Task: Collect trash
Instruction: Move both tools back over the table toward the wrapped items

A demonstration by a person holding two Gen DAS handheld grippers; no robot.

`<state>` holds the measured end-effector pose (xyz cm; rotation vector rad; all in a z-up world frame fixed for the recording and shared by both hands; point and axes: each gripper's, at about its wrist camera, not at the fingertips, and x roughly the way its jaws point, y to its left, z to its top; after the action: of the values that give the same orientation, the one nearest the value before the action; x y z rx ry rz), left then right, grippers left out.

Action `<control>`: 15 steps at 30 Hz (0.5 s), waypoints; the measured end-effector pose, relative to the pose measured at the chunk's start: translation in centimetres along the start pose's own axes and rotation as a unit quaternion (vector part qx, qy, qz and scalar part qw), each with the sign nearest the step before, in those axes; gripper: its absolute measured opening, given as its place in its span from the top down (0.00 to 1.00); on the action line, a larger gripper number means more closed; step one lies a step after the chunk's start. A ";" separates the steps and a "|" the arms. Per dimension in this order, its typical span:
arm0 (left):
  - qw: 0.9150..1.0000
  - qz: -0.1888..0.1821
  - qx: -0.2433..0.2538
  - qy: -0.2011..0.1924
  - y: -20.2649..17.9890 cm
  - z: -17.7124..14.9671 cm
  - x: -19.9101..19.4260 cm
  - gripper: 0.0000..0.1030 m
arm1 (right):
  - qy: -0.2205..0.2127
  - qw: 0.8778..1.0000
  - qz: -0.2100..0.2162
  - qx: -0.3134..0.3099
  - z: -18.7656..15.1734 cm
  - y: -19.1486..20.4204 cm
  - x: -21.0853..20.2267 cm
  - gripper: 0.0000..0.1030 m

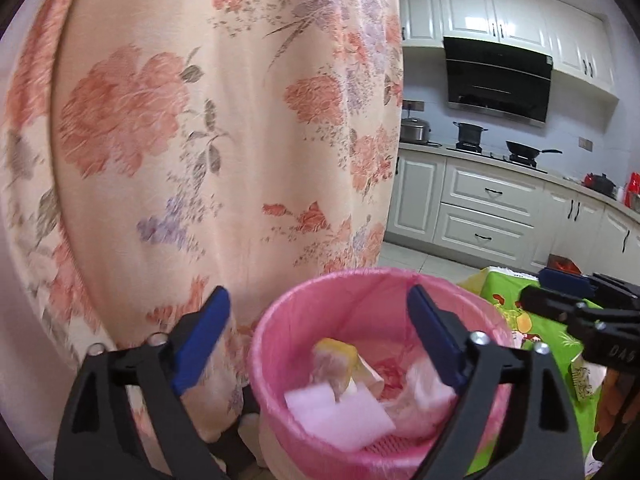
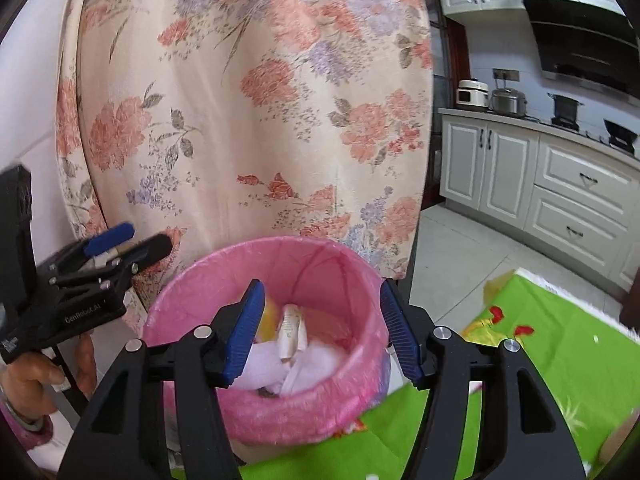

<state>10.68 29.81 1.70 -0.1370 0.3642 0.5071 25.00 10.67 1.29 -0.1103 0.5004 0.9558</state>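
Note:
A bin with a pink liner (image 1: 272,364) stands right in front of both grippers, beside a table edge. In it lie a white pad (image 1: 340,416), a yellow wrapper (image 1: 340,354) and crumpled white paper. My left gripper (image 1: 318,292) hangs over the bin's rim, wide open, with nothing between its blue pads. From the right wrist view the same bin (image 2: 300,412) holds white tissue (image 2: 320,356) and a paper wrapper (image 2: 292,332). My right gripper (image 2: 321,286) is open above the bin mouth and holds nothing. Each gripper shows at the edge of the other's view: the right gripper (image 1: 536,285), the left gripper (image 2: 146,238).
A floral curtain (image 1: 200,120) hangs directly behind the bin. A green patterned tablecloth (image 2: 540,352) covers the table to the right. White kitchen cabinets (image 1: 488,208), a stove with pots and a black range hood (image 1: 496,80) line the far wall. A hand (image 2: 36,376) grips the left tool.

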 end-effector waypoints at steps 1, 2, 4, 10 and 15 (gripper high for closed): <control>1.000 -0.001 -0.007 0.003 -0.1 -0.4 -0.5 0.07 | -0.002 1.000 -0.004 0.005 -0.3 -0.2 -0.8 0.44; 1.000 -0.002 -0.012 0.006 -0.1 -0.8 -1.0 0.06 | -0.004 1.000 -0.008 0.010 -0.8 -0.4 -1.6 0.44; 1.000 -0.004 -0.018 0.013 -0.5 -1.5 -1.9 0.06 | -0.007 1.000 -0.013 0.021 -1.6 -0.7 -3.2 0.44; 0.999 -0.031 -0.006 0.033 -2.8 -3.8 -4.7 0.05 | -0.014 0.998 -0.042 0.049 -4.8 -2.0 -8.6 0.44; 0.997 -0.059 0.009 0.039 -5.7 -4.9 -6.2 0.05 | -0.019 0.995 -0.074 0.070 -7.2 -3.5 -12.8 0.44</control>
<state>6.97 20.99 -0.34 -0.1600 0.4339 0.3818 19.18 -3.18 0.37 -0.0033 0.5148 0.7735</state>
